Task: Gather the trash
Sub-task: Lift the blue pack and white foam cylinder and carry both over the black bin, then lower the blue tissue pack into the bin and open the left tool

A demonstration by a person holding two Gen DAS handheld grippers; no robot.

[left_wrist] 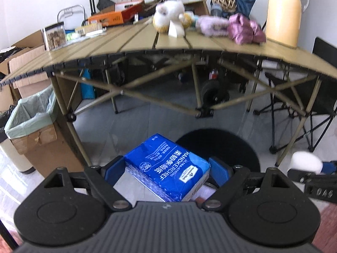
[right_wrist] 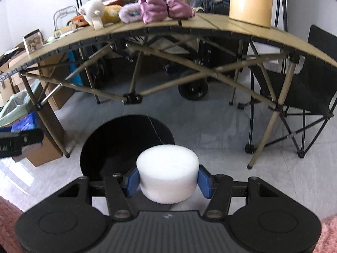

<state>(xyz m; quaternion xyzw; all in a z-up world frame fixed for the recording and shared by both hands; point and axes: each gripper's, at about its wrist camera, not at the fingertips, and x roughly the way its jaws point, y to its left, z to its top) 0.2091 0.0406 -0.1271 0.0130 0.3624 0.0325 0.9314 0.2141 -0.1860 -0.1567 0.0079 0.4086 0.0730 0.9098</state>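
My left gripper point(left_wrist: 167, 171) is shut on a blue handkerchief tissue pack point(left_wrist: 168, 168) and holds it above the floor, in front of the folding table point(left_wrist: 168, 42). My right gripper point(right_wrist: 168, 180) is shut on a white foam cylinder point(right_wrist: 167, 172), which also shows at the right edge of the left wrist view point(left_wrist: 306, 161). A cardboard bin lined with a pale green bag point(left_wrist: 31, 118) stands on the floor at the left of the table; in the right wrist view point(right_wrist: 12, 109) it lies at the far left. The left gripper point(right_wrist: 19, 141) also shows there.
A round black mat point(right_wrist: 126, 139) lies on the grey floor under both grippers. The table carries plush toys point(left_wrist: 168, 16), a purple bag point(left_wrist: 246, 29), a yellow jug point(left_wrist: 283, 12) and boxes point(left_wrist: 115, 16). A black folding chair point(right_wrist: 305, 88) stands right. Cardboard boxes point(left_wrist: 21, 63) stand left.
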